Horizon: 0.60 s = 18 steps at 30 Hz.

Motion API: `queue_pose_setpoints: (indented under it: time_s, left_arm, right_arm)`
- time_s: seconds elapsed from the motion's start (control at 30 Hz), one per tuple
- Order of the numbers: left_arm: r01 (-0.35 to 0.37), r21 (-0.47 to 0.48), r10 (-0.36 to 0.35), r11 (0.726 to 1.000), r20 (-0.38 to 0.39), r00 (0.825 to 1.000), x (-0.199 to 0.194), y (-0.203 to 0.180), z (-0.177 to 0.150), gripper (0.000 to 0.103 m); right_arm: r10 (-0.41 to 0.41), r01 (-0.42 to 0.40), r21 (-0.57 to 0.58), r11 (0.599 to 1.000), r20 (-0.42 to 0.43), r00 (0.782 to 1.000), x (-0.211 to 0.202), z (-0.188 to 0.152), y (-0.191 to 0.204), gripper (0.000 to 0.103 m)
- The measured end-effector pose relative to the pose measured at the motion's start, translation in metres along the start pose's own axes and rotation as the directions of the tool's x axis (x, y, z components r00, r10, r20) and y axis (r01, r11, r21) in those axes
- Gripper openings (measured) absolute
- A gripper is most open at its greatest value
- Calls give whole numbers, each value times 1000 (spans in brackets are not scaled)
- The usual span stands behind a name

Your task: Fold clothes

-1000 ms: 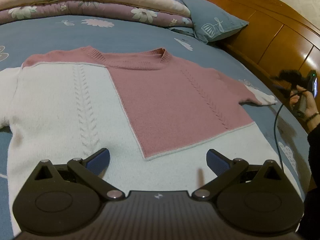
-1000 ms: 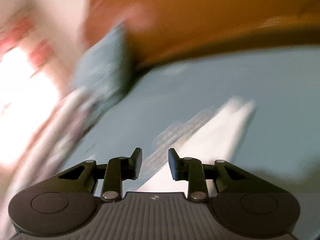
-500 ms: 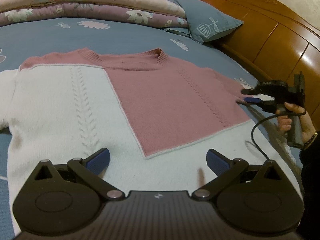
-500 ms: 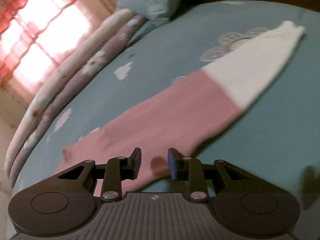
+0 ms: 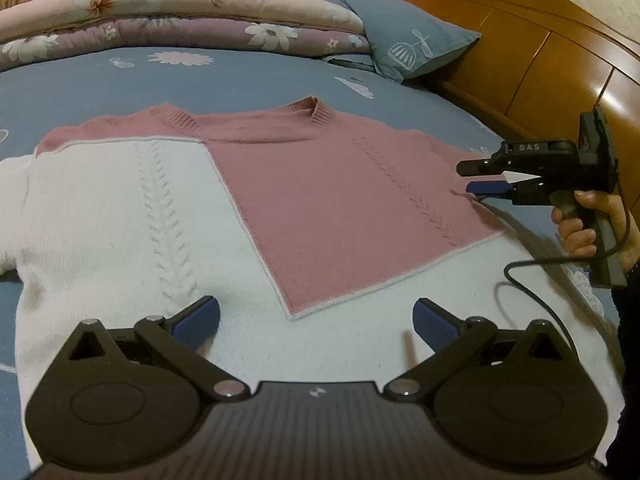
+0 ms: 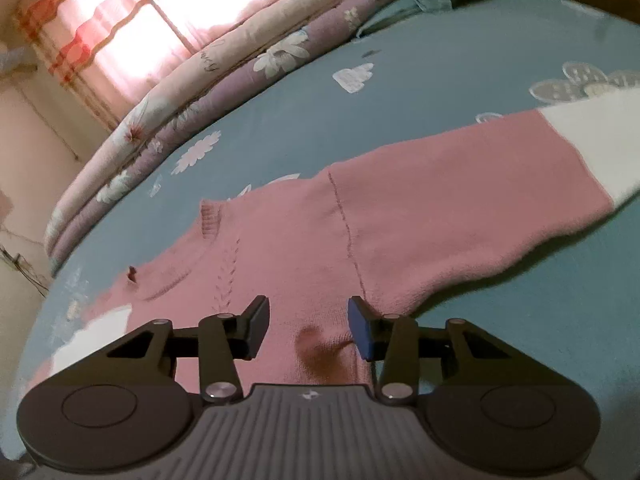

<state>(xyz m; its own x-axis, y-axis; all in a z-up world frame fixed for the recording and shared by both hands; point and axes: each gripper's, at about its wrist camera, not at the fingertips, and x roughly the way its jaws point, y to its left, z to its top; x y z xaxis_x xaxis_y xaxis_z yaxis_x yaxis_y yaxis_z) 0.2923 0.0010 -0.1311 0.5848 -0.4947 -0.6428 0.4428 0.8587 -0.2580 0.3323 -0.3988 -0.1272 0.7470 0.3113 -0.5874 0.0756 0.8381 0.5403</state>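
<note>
In the left wrist view, the pink and white sweater [image 5: 248, 208] is lying spread flat, front up, on the blue bedsheet [image 5: 120, 76], with its neckline pointing toward the folded floral quilt [image 5: 180, 20] and the pillow [image 5: 416, 48]. The left gripper [image 5: 316, 316] is hovering low over the white hem with its jaws spread wide and nothing between them. At the far edge, the right gripper [image 5: 476, 178], carried in a hand [image 5: 588, 224], is reaching in at the pink shoulder seam, its fingers only partly parted. In the right wrist view, the right gripper [image 6: 308, 326] is sitting just over the pink knit beside the armhole seam, jaws partly apart and gripping nothing, while the sleeve [image 6: 480, 184] is stretching out sideways to its white cuff [image 6: 592, 144]. Judging from this, a sleeve or side fold is what the pose is suiting: pinching both knit layers near the seam, lifting low, and carrying the sleeve across the body should be keeping the soft knit from bunching or dragging the rest askew
</note>
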Motion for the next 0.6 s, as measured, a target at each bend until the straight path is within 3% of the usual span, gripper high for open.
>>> queue_pose_setpoints:
  time_s: [0.17, 0.27, 0.37, 0.53, 0.6]
  left_arm:
    - [37, -80, -36, 996, 23, 999, -4, 6, 8, 102]
    - [105, -153, -95, 983, 69, 993, -6, 3, 31, 102]
    - [186, -139, -173, 973, 99, 980, 3, -17, 75, 102]
    - [264, -128, -261, 956, 39, 965, 58, -80, 162, 102]
    - [299, -151, -302, 942, 3, 953, 91, -104, 186, 102]
  right_arm:
    - [1, -1, -15, 1000, -29, 1000, 2, -2, 3, 49]
    - [-9, 6, -113, 994, -23, 1000, -3, -2, 19, 53]
    - [35, -31, -170, 985, 25, 999, -19, -2, 20, 65]
    - [145, -115, -255, 960, 100, 984, -35, -6, 7, 72]
    - [149, -126, -225, 966, 85, 985, -27, -1, 2, 72]
